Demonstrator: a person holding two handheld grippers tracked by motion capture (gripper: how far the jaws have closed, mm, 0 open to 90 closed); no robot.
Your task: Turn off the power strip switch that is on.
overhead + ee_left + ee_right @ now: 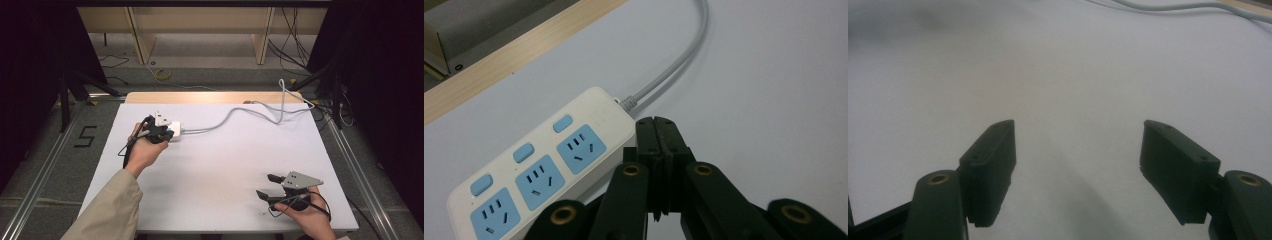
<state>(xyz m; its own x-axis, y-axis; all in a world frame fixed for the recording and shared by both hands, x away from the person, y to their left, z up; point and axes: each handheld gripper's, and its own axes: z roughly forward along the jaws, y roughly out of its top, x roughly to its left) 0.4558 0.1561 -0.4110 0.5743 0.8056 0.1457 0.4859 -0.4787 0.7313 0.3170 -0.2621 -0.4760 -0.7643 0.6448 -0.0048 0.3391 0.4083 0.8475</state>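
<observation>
White power strip lying flat on the tabletop toward its far left part, three blue sockets facing up, each with a blue switch beside it, all sockets vacant. Grey cord running from the strip's end toward the far right edge of the tabletop and looping off it there. Left gripper fully closed on itself, pads pressed together with nothing between them, tips sitting just beside the cord end of the strip, at its long edge; contact with the casing likely but not certain from the left gripper view. Read as a nudge or push against the strip with closed tips rather than a grasp, perhaps to slide or square it on the tabletop. Right gripper near the front right corner, well apart from strip and cord, jaws spread wide over bare white surface, holding nothing. Progress judged early: strip not lifted, no plug in sight, cord not gathered, switches apparently untouched. Left to do, by this reading: shifting the strip to wherever wanted, then whatever calls for the waiting open gripper, possibly taking the cord or steadying the casing.
</observation>
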